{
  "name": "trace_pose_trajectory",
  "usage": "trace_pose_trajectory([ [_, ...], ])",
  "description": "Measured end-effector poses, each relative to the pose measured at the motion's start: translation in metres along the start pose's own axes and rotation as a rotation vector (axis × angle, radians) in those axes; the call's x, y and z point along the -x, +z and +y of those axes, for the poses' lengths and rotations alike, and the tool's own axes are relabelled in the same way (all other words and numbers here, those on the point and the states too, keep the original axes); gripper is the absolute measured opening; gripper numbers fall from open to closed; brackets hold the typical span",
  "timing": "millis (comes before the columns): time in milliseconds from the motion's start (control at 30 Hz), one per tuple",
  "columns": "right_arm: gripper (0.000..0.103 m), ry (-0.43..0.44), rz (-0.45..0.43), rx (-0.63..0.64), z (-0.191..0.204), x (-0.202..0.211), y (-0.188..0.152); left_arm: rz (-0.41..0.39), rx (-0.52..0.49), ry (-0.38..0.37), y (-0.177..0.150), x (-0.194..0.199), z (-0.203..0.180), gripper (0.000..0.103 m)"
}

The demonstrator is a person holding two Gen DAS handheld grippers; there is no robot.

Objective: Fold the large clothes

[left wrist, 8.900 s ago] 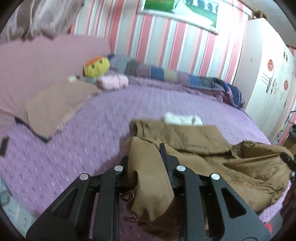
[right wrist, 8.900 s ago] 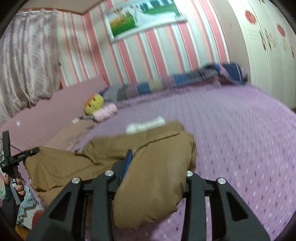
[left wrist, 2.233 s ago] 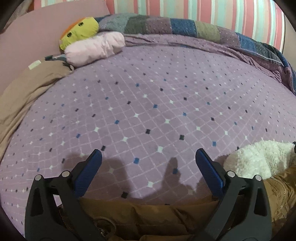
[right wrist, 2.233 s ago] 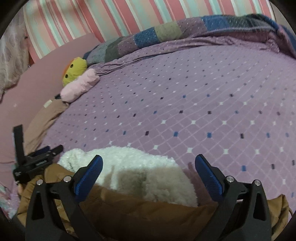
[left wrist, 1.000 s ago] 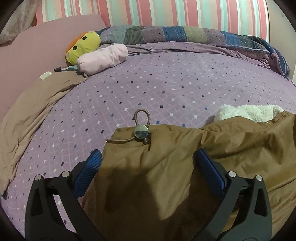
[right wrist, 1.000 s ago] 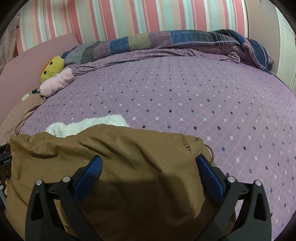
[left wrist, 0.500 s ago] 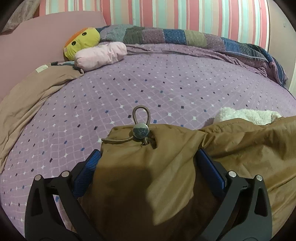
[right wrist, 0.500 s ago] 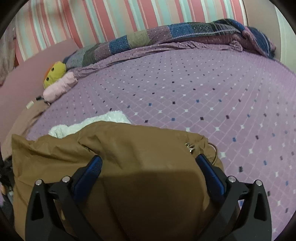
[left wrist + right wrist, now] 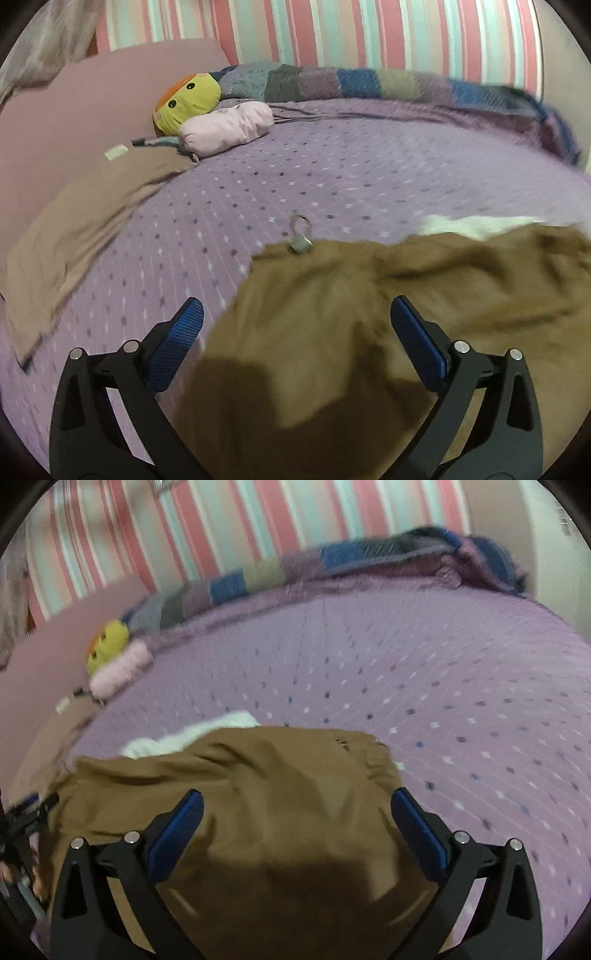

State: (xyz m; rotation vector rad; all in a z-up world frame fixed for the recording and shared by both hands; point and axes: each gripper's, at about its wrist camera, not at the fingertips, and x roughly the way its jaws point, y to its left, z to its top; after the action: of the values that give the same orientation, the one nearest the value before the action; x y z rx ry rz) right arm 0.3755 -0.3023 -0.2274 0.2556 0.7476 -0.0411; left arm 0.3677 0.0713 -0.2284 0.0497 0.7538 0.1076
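Between the spread fingers of the left gripper [image 9: 295, 332] lies the brown jacket [image 9: 332, 332] on the purple bed [image 9: 369, 177]; the blue pads stand wide apart, gripping nothing, the left one over bare cover. A metal toggle with cord loop [image 9: 301, 240] sits ahead at the jacket's edge.

In the right wrist view, the right gripper [image 9: 295, 823] is equally wide, empty, with the jacket [image 9: 277, 794] between and beneath its fingers, white fleece lining [image 9: 192, 736] ahead-left.

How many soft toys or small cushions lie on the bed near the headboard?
2: a yellow plush against the headboard, and a pink cushion touching it in front. More may be hidden.
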Motion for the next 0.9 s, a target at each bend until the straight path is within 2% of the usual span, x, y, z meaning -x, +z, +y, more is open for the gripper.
trace_pose_trajectory([
  [100, 0.101, -0.013, -0.042, 0.021, 0.006, 0.042, -0.025, -0.011, -0.007, -0.028, -0.021, 0.041, -0.011, 0.100],
  [200, 0.101, -0.046, -0.028, 0.114, 0.021, 0.070, -0.056, 0.009, -0.032, -0.040, -0.038, 0.069, -0.018, 0.100],
  [367, 0.101, -0.074, 0.015, 0.142, 0.025, 0.095, -0.087, 0.073, 0.006, -0.089, -0.057, 0.104, -0.009, 0.100],
  [633, 0.101, -0.143, 0.074, 0.204, 0.028, 0.114, -0.113, 0.141, 0.008, -0.104, -0.084, 0.121, 0.005, 0.100],
  [900, 0.101, -0.215, 0.092, 0.193, 0.010, 0.117, -0.116, 0.208, 0.025, -0.078, -0.098, 0.099, 0.019, 0.100],
])
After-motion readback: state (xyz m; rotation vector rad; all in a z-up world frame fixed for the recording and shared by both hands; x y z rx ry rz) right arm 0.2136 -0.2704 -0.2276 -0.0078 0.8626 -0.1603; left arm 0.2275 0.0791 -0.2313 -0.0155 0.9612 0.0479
